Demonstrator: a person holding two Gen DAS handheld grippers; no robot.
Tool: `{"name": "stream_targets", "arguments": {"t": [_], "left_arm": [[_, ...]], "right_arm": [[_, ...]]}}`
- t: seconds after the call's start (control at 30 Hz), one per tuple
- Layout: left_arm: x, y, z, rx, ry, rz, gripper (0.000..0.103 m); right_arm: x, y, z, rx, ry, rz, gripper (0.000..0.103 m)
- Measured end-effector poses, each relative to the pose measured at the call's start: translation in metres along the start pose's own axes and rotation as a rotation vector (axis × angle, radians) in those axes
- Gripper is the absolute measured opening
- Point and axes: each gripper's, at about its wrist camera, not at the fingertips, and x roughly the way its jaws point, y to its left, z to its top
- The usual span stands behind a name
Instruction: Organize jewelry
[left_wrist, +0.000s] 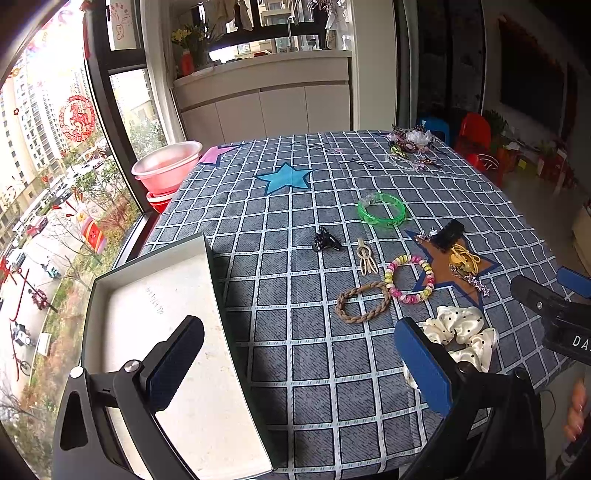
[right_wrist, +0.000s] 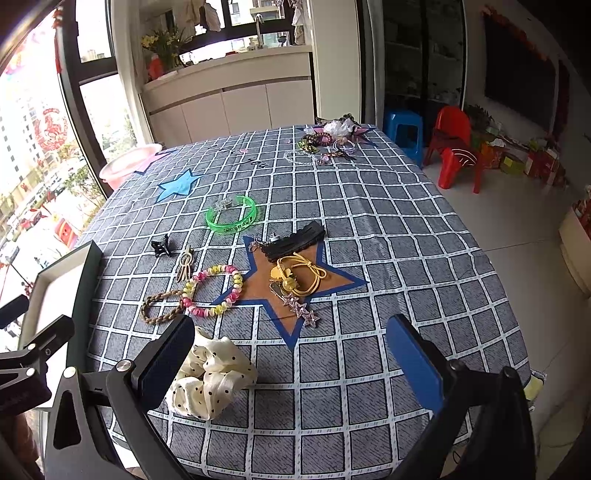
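I hold my left gripper (left_wrist: 299, 363) wide apart and empty over the near edge of the table (left_wrist: 295, 387), one finger above the open white box (left_wrist: 166, 325) at my left, because that box looks like where the pieces are meant to go and I judge none has gone in yet. My right gripper (right_wrist: 291, 356) is also spread wide and holds nothing; its left finger hangs just over the cream polka-dot scrunchie (right_wrist: 212, 380), which lies nearest to me and seems the easiest first pick. Beyond it the rest is laid out loose on the checked cloth: a braided brown hair tie (right_wrist: 162, 304) touching a pink and yellow coil bracelet (right_wrist: 214, 291), a beige hair clip (right_wrist: 184, 266), a small black claw clip (right_wrist: 161, 246), a green bangle (right_wrist: 231, 216), and, on the brown star, a black comb (right_wrist: 295, 238), a yellow cord tie (right_wrist: 299, 275) and a glittery star clip (right_wrist: 301, 310). A second heap of trinkets (right_wrist: 332, 138) sits well apart at the far edge. The bangle carries dark lettering too small to read, the box floor has faint writing I cannot make out, and "DA" shows on my right gripper's body in the left view.
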Motion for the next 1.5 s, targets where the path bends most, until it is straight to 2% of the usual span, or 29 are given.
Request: {"name": "stream_targets", "arguments": {"t": [1.5], "left_arm": [[0.031,0.003,0.001,-0.034,0.099,-0.032,0.103]], "right_arm": [[0.008,-0.007,0.003,0.026,0.031,-0.014,0.103]]}}
